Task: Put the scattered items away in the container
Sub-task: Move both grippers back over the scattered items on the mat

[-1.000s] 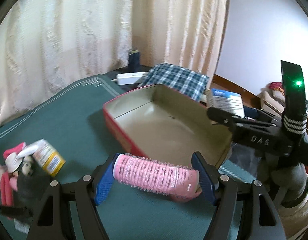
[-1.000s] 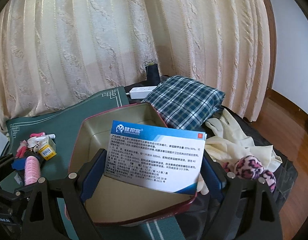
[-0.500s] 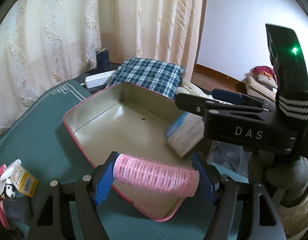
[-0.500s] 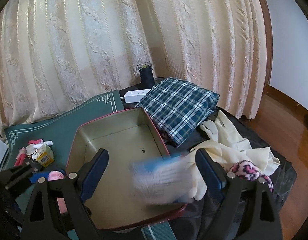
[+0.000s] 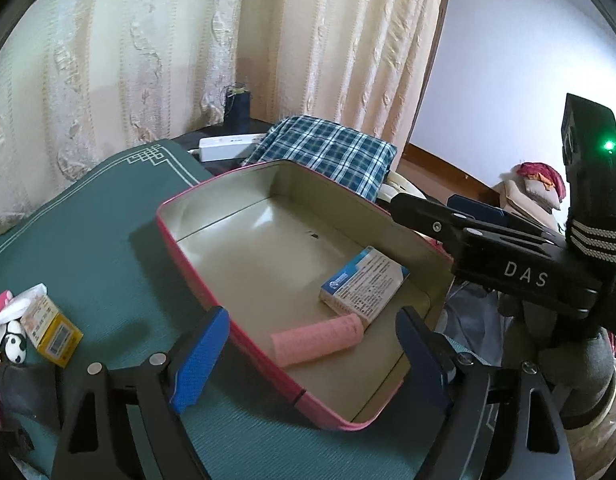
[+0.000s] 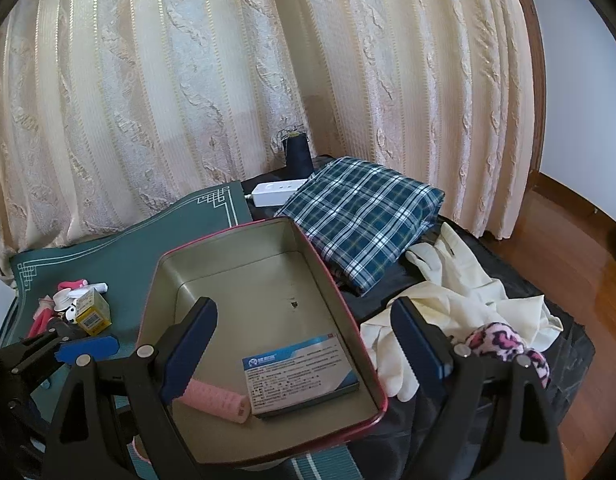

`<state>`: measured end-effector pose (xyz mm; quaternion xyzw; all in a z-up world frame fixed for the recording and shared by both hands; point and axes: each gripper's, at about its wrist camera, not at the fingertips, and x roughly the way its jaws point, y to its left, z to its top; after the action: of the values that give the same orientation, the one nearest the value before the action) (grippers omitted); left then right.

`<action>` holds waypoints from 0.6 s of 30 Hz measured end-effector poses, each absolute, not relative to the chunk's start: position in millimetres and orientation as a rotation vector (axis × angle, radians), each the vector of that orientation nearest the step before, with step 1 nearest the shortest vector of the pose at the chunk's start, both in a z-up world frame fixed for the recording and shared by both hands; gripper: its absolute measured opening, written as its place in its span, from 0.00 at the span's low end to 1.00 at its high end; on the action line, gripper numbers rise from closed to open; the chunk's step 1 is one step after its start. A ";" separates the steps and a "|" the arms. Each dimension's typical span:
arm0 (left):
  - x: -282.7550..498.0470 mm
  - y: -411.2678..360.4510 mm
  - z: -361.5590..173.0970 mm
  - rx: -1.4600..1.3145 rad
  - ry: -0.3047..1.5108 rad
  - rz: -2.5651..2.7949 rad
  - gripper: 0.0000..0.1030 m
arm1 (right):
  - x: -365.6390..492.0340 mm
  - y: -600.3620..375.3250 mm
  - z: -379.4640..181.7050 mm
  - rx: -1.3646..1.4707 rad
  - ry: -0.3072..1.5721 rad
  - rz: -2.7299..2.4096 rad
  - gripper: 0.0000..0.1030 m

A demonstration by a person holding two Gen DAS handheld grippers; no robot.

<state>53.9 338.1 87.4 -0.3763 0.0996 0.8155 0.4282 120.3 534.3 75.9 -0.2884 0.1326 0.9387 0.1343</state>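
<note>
The pink-rimmed tin (image 5: 188, 264) (image 6: 327, 280) sits on a green mat (image 5: 88, 240). Inside it, near the front, lie a pink hair roller (image 5: 317, 340) (image 6: 218, 398) and a blue-and-white medicine box (image 5: 363, 286) (image 6: 298, 368), touching each other. My left gripper (image 5: 309, 364) hangs over the tin's near rim; its jaws are opening and nothing is pressed between its blue pads (image 5: 198, 364). My right gripper (image 6: 304, 320) stands open above the tin from the other side, holding nothing. Its black body (image 5: 507, 268) shows in the left wrist view.
A yellow carton (image 5: 52, 332) (image 6: 92, 312) and several small pink and white items lie on the mat left of the tin. Behind and right lie a plaid cloth (image 6: 359, 216), a white power strip (image 6: 276, 192), cream gloves (image 6: 459, 280) and a pink spotted fuzzy item (image 6: 503, 340).
The left gripper came over the tin, opened and let the roller drop in. The right gripper let go of the medicine box, which fell flat into the tin.
</note>
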 end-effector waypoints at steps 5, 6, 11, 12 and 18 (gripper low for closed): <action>51.0 323.4 85.9 -0.950 0.248 2.079 0.85 | 117.5 522.2 76.1 -0.849 0.380 2.742 0.88; 50.0 318.9 85.8 -0.954 0.245 2.091 0.85 | 116.8 519.1 75.9 -0.853 0.381 2.748 0.88; 44.1 293.9 84.8 -0.974 0.208 2.147 0.85 | 112.0 500.0 76.1 -0.868 0.373 2.786 0.88; 42.9 288.1 84.4 -0.978 0.200 2.160 0.85 | 111.0 495.1 76.8 -0.870 0.370 2.796 0.88; 35.7 249.7 79.4 -1.009 0.152 2.240 0.85 | 104.2 463.8 81.0 -0.885 0.352 2.864 0.89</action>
<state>35.7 249.7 79.4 -0.3864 0.0582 0.8579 0.3335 104.2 463.8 81.0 -0.2927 0.1163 0.9471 0.0616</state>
